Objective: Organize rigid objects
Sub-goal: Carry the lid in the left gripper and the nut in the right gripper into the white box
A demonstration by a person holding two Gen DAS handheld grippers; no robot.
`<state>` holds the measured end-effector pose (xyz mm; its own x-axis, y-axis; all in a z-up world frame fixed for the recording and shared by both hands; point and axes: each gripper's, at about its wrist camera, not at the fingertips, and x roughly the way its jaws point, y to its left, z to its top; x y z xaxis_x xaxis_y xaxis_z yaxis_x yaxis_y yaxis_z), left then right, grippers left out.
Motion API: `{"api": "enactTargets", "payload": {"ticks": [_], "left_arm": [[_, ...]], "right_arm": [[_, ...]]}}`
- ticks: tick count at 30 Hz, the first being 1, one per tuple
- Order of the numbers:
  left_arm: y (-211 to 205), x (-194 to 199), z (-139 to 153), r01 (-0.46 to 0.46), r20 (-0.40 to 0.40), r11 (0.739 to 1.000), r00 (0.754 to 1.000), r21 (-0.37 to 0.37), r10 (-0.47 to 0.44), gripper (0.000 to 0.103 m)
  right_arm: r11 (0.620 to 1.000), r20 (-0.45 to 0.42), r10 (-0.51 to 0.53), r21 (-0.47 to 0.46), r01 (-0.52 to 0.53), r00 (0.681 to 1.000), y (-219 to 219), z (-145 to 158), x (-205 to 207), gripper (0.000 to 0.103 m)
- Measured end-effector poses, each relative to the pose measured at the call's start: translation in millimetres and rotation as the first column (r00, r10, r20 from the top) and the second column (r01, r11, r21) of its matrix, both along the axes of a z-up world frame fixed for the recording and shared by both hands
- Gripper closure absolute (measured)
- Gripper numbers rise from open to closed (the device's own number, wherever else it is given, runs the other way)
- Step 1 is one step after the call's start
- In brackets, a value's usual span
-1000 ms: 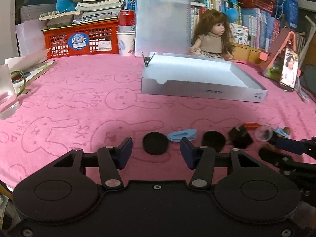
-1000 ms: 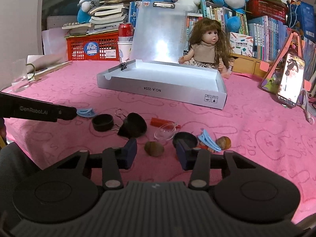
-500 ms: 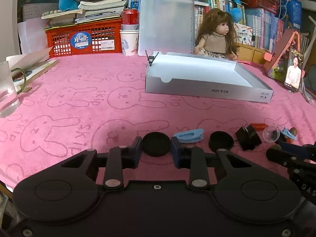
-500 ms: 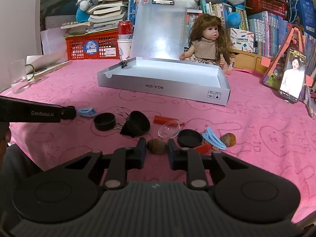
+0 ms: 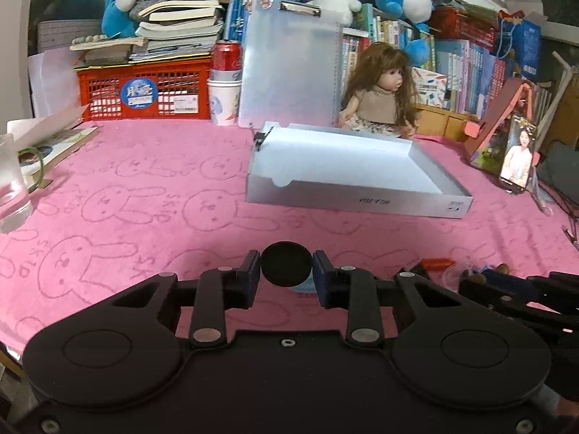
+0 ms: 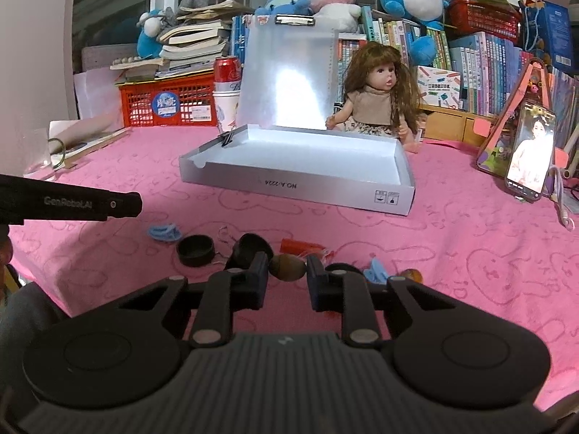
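- Left gripper (image 5: pixel 286 271): my jaws pinch a black round lid (image 5: pixel 286 264) by its rim, near side of white tray (image 5: pixel 362 200). Stiff, light.
- Right gripper (image 6: pixel 287 271): jaws pinch brown nut (image 6: pixel 287 267); smooth, may slip.

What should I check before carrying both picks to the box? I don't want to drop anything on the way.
1. Left gripper shut on the black cap: ok, a pad presses each side.
2. Right gripper shut on the brown nut: ok, it sits between both pads.
3. Cap clear of the pink cloth: ok, it looks lifted.
4. Nut clear of the cloth: cannot tell.
5. White box open with room inside: ok, only a binder clip on its rim.
6. Path to the box free: ok, bare cloth ahead of both grippers.
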<state>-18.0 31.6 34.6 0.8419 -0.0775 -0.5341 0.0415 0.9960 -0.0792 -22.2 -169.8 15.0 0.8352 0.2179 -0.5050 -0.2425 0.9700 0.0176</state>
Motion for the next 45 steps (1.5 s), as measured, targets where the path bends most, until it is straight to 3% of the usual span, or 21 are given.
{"api": "enactTargets", "payload": {"ticks": [15, 21, 33, 45], "left_arm": [[-26, 53, 25, 0.089, -0.020, 0.996, 0.996, -0.007, -0.089, 0.073], [-31, 102, 31, 0.117, -0.065, 0.992, 0.991, -0.051, -0.120, 0.073], [-46, 203, 39, 0.114, -0.136, 0.992, 0.983, -0.048, -0.120, 0.073], [-51, 301, 15, 0.080, -0.273, 0.994, 0.957, -0.075, -0.098, 0.073]], "right_arm": [[0.995, -0.054, -0.071, 0.068, 0.075, 0.996, -26, 26, 53, 0.076], [0.995, -0.060, -0.075, 0.065, 0.079, 0.995, -33, 38, 90, 0.076], [0.995, -0.133, -0.055, 0.072, 0.065, 0.990, -37, 46, 178, 0.076], [0.989, -0.267, -0.063, 0.114, 0.097, 0.962, -41, 34, 269, 0.076]]}}
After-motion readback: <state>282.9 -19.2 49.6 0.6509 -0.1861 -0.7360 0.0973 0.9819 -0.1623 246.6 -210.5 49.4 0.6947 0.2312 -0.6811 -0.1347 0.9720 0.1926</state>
